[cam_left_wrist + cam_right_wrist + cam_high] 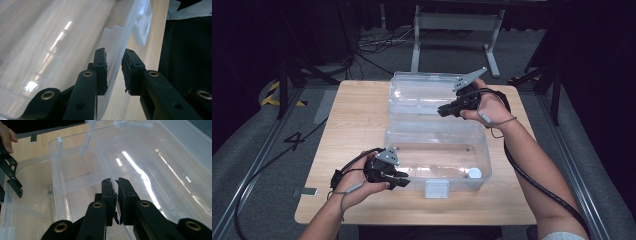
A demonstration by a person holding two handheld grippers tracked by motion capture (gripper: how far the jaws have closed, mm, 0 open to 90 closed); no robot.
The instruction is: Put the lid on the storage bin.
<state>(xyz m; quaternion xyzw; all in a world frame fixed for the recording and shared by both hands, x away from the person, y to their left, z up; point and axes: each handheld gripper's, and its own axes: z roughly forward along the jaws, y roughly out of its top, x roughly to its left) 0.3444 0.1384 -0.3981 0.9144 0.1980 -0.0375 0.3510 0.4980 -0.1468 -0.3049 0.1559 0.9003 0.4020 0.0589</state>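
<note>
I see clear plastic box (437, 165) in middle of wooden table (357, 120), lid (422, 95) open behind it. My left gripper (399, 179) at box's near-left corner, jaws astride wall (113, 67), not yet pressing. My right gripper (443, 111) closed on lid edge (116, 202). Small white cap (474, 173) lies inside box, near right end.

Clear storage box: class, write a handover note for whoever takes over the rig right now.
Left gripper: open, jaws astride the near-left wall of the box, not clamped.
Right gripper: shut on the edge of the lid.
Box sits on the wooden table, with a small white round piece inside.
Done: lid unlatched, open.
Left: probably steady the box, then finish moving the lid.
</note>
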